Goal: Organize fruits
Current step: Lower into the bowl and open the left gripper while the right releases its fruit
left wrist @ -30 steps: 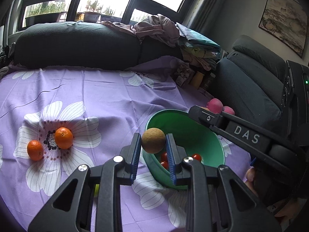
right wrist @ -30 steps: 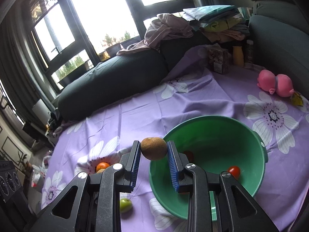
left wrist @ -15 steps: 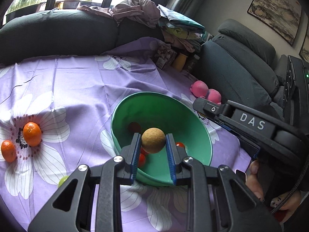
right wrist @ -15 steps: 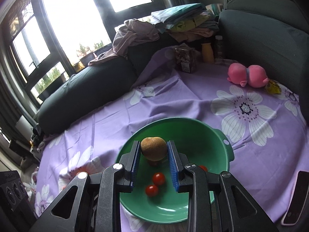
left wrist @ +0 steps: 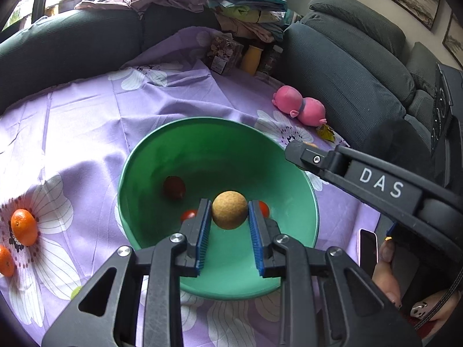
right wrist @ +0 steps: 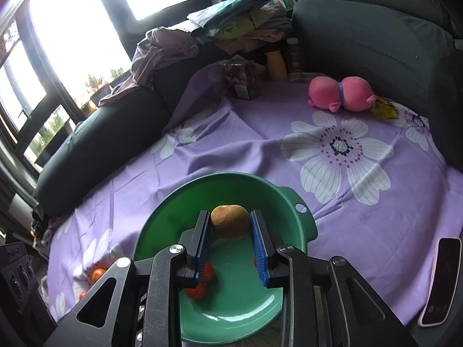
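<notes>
In the left wrist view my left gripper (left wrist: 229,215) is shut on a round tan fruit (left wrist: 230,212) held over the inside of the green bowl (left wrist: 202,122). In the bowl lie a dark red fruit (left wrist: 173,188) and two cherry tomatoes (left wrist: 188,214). One of the right gripper's fingers (left wrist: 318,162) reaches in over the bowl's right rim. In the right wrist view my right gripper (right wrist: 230,225) is shut on a brown kiwi (right wrist: 230,221) above the same green bowl (right wrist: 306,219), with cherry tomatoes (right wrist: 196,290) below it.
Two oranges (left wrist: 24,227) and a small green fruit (left wrist: 75,292) lie on the purple flowered cloth (left wrist: 86,121) left of the bowl. A pink plush toy (right wrist: 340,92) sits at the far right, a phone (right wrist: 439,280) at the near right. Dark sofa cushions ring the cloth.
Both grippers have moved from the bowl's left rim to over its inside and tipped downward, each still gripping its fruit. The bowl now fills the middle of both views.
</notes>
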A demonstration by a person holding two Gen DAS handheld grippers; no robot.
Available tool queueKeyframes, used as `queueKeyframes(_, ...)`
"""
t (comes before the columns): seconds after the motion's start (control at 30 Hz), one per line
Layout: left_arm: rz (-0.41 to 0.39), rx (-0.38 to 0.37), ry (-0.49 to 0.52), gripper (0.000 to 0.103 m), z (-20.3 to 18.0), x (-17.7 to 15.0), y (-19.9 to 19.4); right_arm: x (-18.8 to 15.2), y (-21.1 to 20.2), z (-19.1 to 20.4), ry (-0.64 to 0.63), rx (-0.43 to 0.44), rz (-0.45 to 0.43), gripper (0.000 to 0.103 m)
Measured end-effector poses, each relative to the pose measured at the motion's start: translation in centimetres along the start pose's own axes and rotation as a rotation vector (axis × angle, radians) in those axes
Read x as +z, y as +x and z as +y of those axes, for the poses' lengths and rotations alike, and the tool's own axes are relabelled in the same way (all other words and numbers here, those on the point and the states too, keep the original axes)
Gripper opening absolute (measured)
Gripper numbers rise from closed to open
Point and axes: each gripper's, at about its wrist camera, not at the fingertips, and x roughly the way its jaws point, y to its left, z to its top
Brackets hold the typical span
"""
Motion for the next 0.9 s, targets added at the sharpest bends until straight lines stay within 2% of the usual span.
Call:
queueKeyframes(0.43,0.061,-0.006,-0.007,0.026,-0.1,-0.8,1.7,-0.4,2.5,-0.7,0.019,-0.042,0.082,0.030)
queueKeyframes(0.9,0.077,0.018,-0.005,0.026,0.1,-0.5,2.7,-0.9,4.1,-0.5,-0.012,-0.097,0.138,0.030)
